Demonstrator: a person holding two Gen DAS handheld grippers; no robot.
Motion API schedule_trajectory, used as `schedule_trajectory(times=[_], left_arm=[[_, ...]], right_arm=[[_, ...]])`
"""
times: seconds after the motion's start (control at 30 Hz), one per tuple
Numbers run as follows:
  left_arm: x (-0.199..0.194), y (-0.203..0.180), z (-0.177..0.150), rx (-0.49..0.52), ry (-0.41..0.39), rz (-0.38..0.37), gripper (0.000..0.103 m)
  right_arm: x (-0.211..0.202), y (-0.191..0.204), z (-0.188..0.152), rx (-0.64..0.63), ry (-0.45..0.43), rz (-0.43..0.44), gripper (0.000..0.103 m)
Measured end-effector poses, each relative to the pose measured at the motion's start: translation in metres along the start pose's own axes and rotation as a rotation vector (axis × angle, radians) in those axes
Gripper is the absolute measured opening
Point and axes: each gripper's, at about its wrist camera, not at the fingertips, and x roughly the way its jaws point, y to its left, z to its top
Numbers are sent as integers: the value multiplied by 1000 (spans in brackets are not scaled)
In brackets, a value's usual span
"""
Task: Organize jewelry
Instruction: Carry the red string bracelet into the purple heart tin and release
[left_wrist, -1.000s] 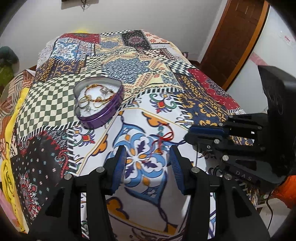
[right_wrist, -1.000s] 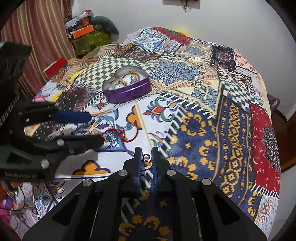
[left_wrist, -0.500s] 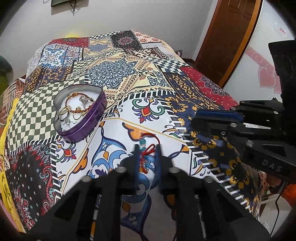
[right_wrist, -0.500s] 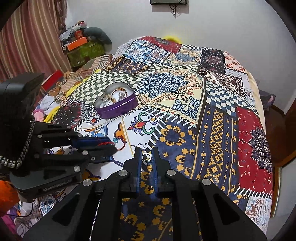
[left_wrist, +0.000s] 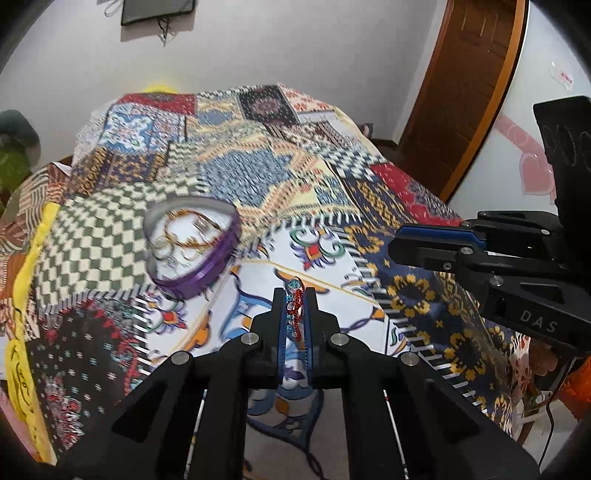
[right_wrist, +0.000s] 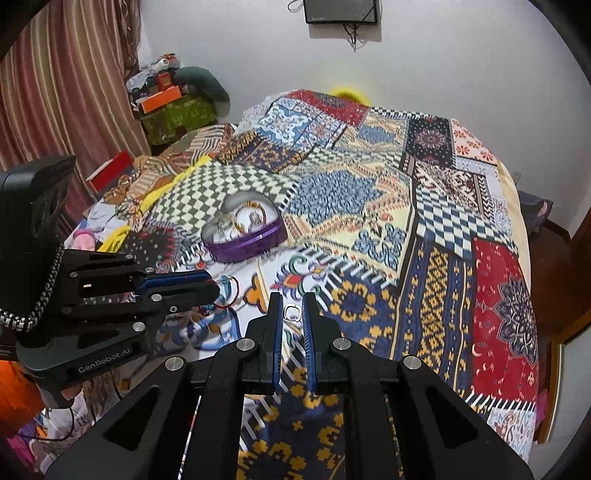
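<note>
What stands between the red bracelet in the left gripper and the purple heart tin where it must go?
Nothing visible does. The left gripper is shut on the red bracelet, and only bare patterned bedspread lies between it and the open purple heart tin. The right gripper, shut on a small ring, is off to the side.

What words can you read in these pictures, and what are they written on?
"DAS": on the side of the right gripper, seen from the left camera.
"GenRobot.AI": on the side of the left gripper, seen from the right camera.
Red marks on a small sticker on the wall by the door: too small to read.
The patchwork bedspread and the purple heart-shaped tin show no words.
</note>
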Motion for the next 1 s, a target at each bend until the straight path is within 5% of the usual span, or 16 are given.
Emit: schedule_trajectory(times=[1.0], left_arm=[[-40, 70, 48, -81, -185, 88, 7]], right_arm=[[39, 34, 65, -29, -66, 71, 9]])
